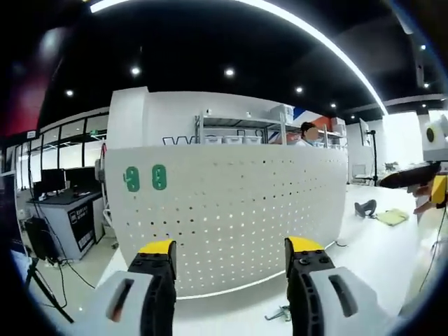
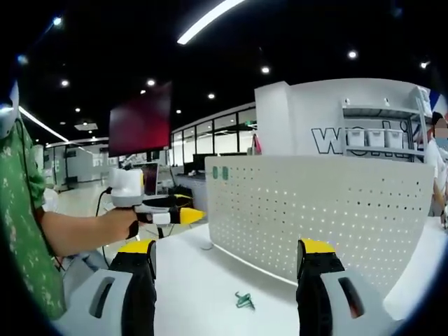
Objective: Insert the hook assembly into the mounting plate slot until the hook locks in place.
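**Hook waiting on the table, both grippers empty**

Jaws of the left gripper (image 1: 231,262) were held wide apart with nothing between them, and the right gripper (image 2: 229,269) was likewise spread and empty. The small green wire hook assembly (image 2: 244,300) was seen lying on the white table (image 2: 196,280), just ahead of the right gripper and between its jaws. The white perforated mounting plate (image 2: 315,210) stood upright beyond it, well ahead of both grippers. The pick-up appeared not yet begun. It was judged that the hook would best be approached low and squarely, gripped by its body so that the insertion end stayed free, then lined up with a slot before being pressed home.
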### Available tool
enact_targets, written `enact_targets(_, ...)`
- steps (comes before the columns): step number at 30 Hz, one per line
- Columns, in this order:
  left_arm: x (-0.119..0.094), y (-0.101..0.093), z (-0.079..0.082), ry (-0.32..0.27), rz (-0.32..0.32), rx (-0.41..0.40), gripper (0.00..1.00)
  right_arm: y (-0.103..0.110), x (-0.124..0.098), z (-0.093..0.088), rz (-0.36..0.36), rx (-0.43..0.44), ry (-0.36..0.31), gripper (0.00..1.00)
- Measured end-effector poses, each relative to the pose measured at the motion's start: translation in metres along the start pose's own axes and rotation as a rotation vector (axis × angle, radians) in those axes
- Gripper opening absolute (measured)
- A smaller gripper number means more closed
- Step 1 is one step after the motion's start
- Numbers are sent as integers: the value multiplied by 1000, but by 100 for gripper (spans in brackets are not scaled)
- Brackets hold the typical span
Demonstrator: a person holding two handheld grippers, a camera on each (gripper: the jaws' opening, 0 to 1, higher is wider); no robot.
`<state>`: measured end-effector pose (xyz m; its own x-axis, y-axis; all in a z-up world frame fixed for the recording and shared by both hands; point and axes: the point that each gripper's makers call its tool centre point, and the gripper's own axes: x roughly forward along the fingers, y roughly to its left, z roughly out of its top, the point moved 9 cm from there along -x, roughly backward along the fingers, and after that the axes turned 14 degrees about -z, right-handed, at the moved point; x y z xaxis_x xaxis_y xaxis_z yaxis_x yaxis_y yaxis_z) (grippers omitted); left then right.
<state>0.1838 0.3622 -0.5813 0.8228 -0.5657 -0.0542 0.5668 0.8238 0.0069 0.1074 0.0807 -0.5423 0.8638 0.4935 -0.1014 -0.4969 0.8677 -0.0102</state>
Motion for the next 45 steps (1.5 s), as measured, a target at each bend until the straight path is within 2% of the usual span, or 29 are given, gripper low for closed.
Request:
enact_targets(13, -27, -35, -25, 55, -55, -25, 63, 4, -11, -10, -4, -3, 24, 84)
enact_targets(22, -44, -54, -36, 71, -76, -50, 62, 8, -16, -17, 2, -5, 40, 84)
enact_targets(33, -59, -70, -51, 92, -95, -70, 62, 12, -19, -23, 6, -12, 55, 84)
enact_targets(45, -72, -78, -56, 97, -107, -64, 61, 16, -14, -38, 12, -27, 87, 83)
